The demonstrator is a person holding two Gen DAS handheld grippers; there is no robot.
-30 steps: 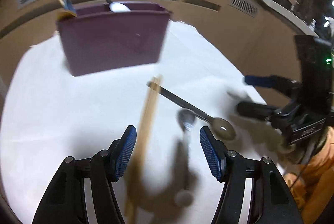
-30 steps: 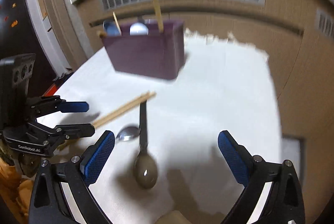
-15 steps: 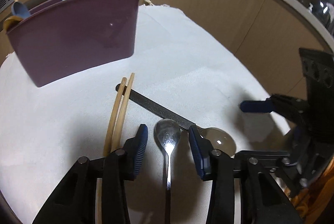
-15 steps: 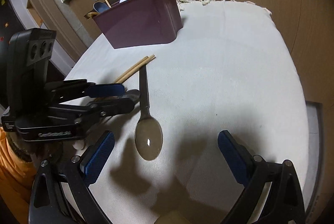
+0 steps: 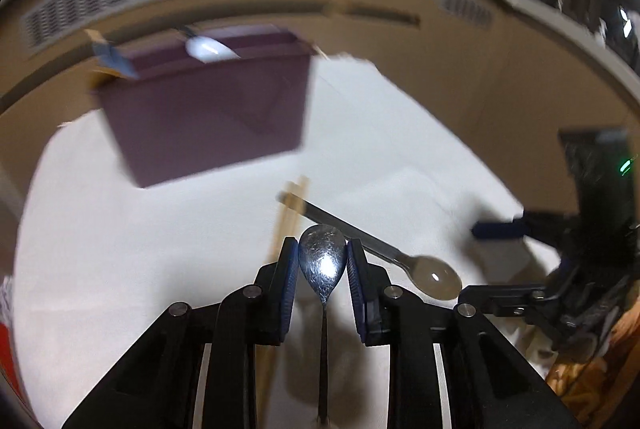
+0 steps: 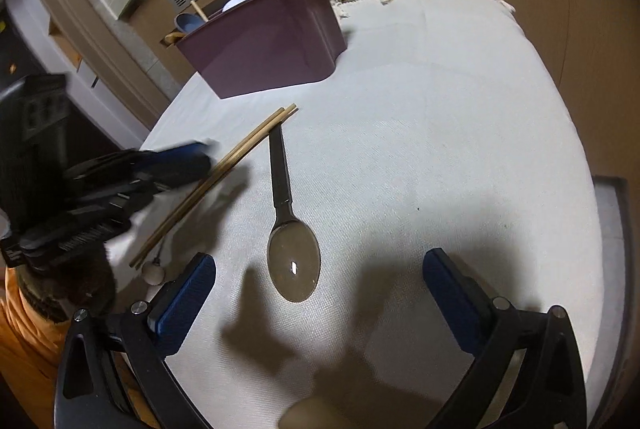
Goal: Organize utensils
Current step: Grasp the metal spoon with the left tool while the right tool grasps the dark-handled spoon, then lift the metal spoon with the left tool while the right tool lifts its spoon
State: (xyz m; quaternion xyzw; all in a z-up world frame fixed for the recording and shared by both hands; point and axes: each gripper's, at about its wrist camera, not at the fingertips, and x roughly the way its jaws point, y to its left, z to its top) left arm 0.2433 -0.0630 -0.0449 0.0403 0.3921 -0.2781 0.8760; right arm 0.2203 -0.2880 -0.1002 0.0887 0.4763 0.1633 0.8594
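Two spoons loose on white cloth (image 6: 460, 117). Small metal teaspoon (image 5: 322, 263): light, stiff, slick, likely to pivot; bowl sits between left gripper (image 5: 322, 249) pads, jaws closing, contact seems just made. Neck grip would seem steadier. Large dark-handled spoon (image 6: 290, 229) beside chopsticks (image 6: 224, 173), short of purple bin (image 6: 272, 45). Right gripper (image 6: 320, 297) spread wide, empty.

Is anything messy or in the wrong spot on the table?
Yes. A pair of chopsticks and a big spoon lie loose on the white cloth, the chopstick tips crossing the spoon's handle, instead of standing in the purple bin. Nothing looks spilled or broken.
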